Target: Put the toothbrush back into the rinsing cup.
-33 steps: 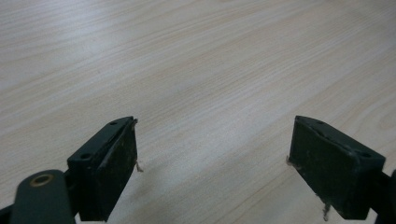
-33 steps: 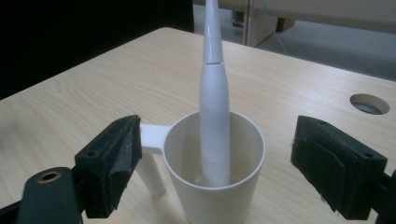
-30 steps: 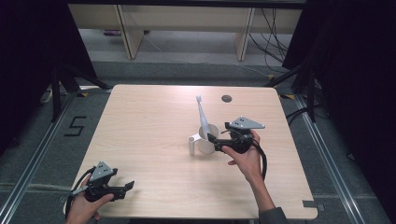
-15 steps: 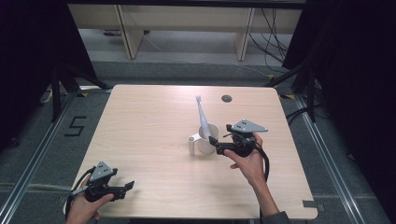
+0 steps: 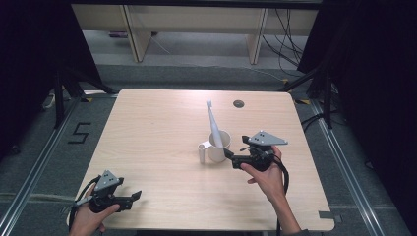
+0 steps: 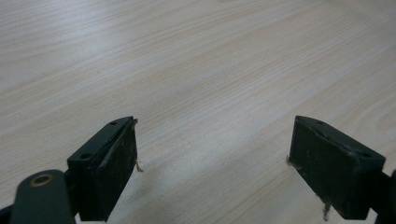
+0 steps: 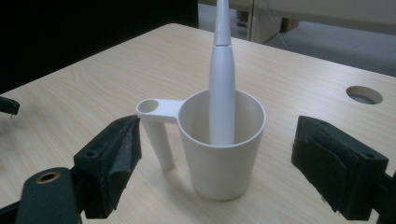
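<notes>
Standing upright near the middle of the wooden table (image 5: 147, 128), a white cup (image 5: 219, 146) holds a white electric toothbrush (image 5: 213, 123), whose handle rests inside the cup and leans against its rim while the slim neck rises above it, tilted slightly toward the far side. From the high view, the cup's handle (image 5: 202, 152) juts out to the left, ending in a ring at the top and a post that reaches down to the tabletop. The right gripper (image 5: 230, 155) is held in the person's right hand (image 5: 268, 174) just to the right of the cup, its jaws spread wide; in the right gripper view the cup (image 7: 221, 140) sits between the two black pads without touching either, with the toothbrush (image 7: 221, 74) rising out of it. A round cable hole (image 5: 238, 103) lies in the tabletop beyond the cup. The left gripper (image 5: 134, 196) sits in the left hand (image 5: 88, 219) at the near left edge of the table, well apart from the cup; its jaws are also spread wide, with nothing but bare wood between them in the left gripper view
</notes>
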Demonstrator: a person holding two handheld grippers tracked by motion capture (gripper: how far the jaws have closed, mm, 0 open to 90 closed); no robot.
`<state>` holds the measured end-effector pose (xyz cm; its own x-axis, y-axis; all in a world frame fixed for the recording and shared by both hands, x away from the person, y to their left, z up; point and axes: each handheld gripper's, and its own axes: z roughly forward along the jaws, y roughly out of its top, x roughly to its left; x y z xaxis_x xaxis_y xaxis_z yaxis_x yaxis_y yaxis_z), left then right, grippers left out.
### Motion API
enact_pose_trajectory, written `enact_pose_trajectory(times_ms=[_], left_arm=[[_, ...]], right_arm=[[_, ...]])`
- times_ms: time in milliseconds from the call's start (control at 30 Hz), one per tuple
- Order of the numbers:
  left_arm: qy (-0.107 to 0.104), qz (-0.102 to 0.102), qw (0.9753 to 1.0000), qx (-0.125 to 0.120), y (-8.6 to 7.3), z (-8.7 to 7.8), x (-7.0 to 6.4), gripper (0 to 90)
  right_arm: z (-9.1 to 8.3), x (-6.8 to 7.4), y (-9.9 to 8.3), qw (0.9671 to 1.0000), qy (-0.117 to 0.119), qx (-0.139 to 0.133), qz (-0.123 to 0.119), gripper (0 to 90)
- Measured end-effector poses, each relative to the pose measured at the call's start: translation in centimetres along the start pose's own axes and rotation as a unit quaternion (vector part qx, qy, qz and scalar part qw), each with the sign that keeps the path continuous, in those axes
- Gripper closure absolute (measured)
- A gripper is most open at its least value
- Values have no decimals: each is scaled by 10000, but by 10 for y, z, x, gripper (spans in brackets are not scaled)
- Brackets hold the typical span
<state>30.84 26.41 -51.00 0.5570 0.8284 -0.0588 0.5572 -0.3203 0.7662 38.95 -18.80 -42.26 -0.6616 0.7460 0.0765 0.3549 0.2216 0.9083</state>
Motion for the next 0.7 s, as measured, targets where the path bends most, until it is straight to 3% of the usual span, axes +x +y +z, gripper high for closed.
enact_pose_trajectory(times_ms=[133, 467, 500, 533, 700], left_arm=[[4, 1, 10000, 1, 0, 0, 0, 148], [-12, 10, 10000, 2, 0, 0, 0, 148], [-19, 11, 10000, 17, 0, 0, 0, 148], [-34, 16, 10000, 54, 0, -1, 1, 147], [-32, 16, 10000, 49, 0, -1, 1, 148]], right_arm=[[-2, 0, -2, 10000, 8, -2, -91, 166], [-10, 7, -6, 9999, -10, 144, 2, 165], [-10, 6, -7, 9999, -6, 57, -143, 165], [-11, 8, -8, 9999, 15, 139, -19, 165], [-15, 8, -13, 9999, -9, 124, -91, 166]])
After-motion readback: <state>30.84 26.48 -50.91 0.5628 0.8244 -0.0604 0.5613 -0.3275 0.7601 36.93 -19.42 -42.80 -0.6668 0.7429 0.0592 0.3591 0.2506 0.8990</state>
